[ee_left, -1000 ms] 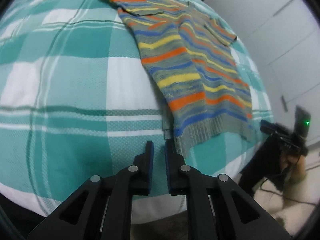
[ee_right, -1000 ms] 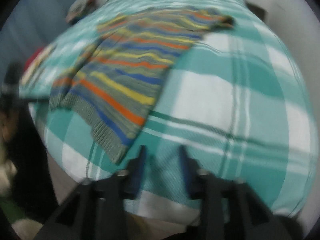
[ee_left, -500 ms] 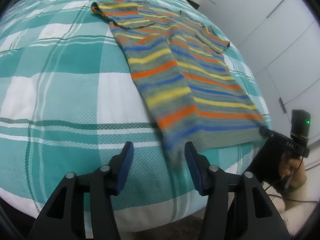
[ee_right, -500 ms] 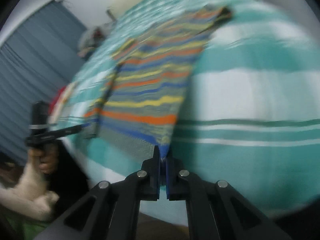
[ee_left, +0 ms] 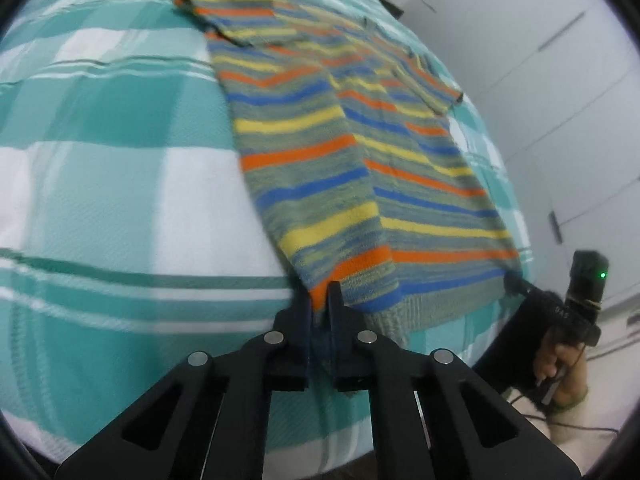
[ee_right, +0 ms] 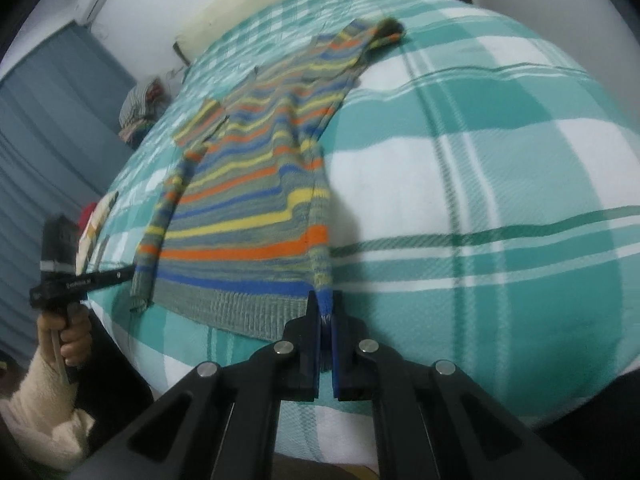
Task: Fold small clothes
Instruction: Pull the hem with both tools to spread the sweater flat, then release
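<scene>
Teal-and-white checked bedspread (ee_left: 120,184) gives a broad flat surface for folding. Striped knit sweater (ee_left: 360,168) lies spread on it, hem toward the near edge, so both bottom corners are reachable. Left gripper (ee_left: 319,300) is clamped on the hem's left corner, its jaws having just closed onto the fabric. Right gripper (ee_right: 326,312) is clenched on the opposite corner. Judgement: paired corner grips let the hem be lifted evenly toward the collar.
</scene>
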